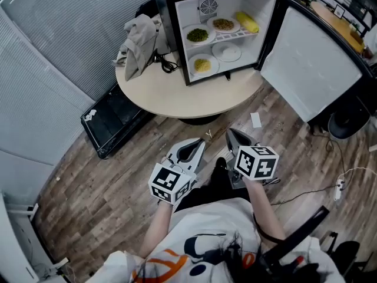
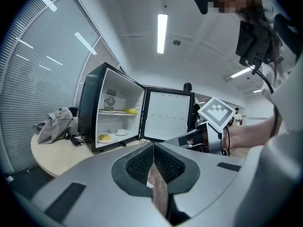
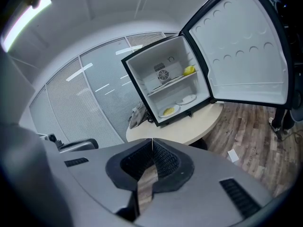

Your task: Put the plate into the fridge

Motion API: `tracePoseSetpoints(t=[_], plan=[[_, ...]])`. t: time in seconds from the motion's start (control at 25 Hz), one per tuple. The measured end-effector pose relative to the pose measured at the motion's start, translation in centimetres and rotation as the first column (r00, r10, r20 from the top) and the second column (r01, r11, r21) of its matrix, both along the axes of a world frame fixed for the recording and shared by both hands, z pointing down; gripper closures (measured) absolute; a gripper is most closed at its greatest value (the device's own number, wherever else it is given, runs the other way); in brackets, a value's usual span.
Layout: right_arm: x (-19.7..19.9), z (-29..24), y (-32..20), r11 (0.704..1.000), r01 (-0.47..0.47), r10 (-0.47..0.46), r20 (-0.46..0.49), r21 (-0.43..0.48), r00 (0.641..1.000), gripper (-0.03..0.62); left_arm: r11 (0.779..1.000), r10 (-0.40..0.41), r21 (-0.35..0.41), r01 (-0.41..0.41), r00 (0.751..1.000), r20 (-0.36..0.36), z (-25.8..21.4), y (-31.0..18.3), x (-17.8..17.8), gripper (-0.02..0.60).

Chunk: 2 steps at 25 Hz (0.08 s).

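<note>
Holding both tools low and close to the body, the person has the left gripper (image 1: 200, 142) and the right gripper (image 1: 230, 134) with jaws pressed together, and each gripper's own view shows nothing between them. The fridge (image 1: 178, 46) stands on the round table (image 1: 159, 90) at 12 o'clock from both grippers and well apart from them. Its door (image 1: 312, 63) is swung wide toward 2 o'clock.

No plate is on the table or in either grip. Every plate in view is already inside the fridge. The empty white plate (image 1: 227, 52) and the yellow-food plate (image 1: 202, 65) lie on the fridge floor. The green-food plate (image 1: 198, 35) and the brown-food plate (image 1: 223, 24) sit on the shelf above. The task therefore looks finished.

Both grippers point roughly at the opening, with the right one slightly nearer and on the door's side. Closing the door would probably fall to it, by a reach toward 2 o'clock.
</note>
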State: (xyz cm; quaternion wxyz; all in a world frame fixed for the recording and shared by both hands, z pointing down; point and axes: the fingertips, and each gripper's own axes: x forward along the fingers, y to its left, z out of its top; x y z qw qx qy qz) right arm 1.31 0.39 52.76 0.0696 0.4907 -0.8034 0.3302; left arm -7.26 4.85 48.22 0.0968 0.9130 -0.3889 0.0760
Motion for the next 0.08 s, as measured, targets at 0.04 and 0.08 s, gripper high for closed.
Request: tracePoseSetpoints(t=[0.04, 0.08], plan=[[-0.01, 0.05, 0.01, 1.0, 0.0, 0.0, 0.0, 0.001, 1.0, 0.576, 1.0, 0.002, 0.005, -0.002, 1.0, -0.005, -0.08, 0.05, 0.05, 0.568], [-0.02, 0.1, 0.02, 1.0, 0.001, -0.001, -0.001, 0.001, 1.0, 0.576, 1.0, 0.004, 0.011, -0.004, 1.0, -0.009, -0.17, 0.1, 0.11, 0.568]])
